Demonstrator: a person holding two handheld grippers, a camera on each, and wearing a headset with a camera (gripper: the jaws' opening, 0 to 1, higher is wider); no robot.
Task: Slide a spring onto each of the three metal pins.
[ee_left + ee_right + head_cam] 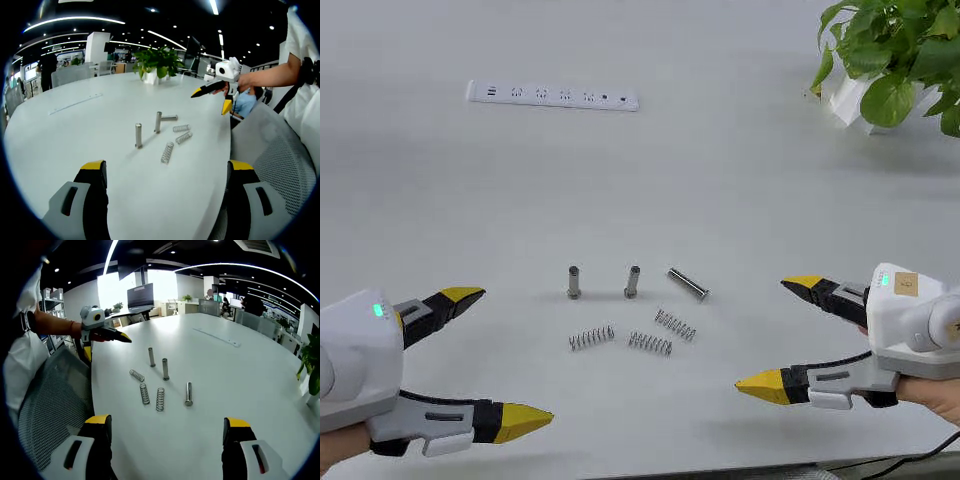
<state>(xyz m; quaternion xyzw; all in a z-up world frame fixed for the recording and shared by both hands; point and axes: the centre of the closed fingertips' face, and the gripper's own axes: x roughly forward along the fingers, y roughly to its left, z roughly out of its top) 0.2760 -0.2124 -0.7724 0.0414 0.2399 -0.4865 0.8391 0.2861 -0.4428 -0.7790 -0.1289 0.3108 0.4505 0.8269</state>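
You are holding the left gripper (505, 360) and right gripper (775, 335) wide and empty on either side of the springs (650, 343) lying just nearer than the pins (632, 281), so be pinching one spring lightly, leaving its end clear.

Jaws apart: left gripper (515, 352), right gripper (760, 334)

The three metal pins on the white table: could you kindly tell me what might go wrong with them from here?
The two upright silver metal pins stand free and close together; a nudge from the open left tongs or right tongs could topple them.
The third silver pin lies on its side and may roll when gripped.
The small coiled wire springs lie loose and could flick away when pinched.
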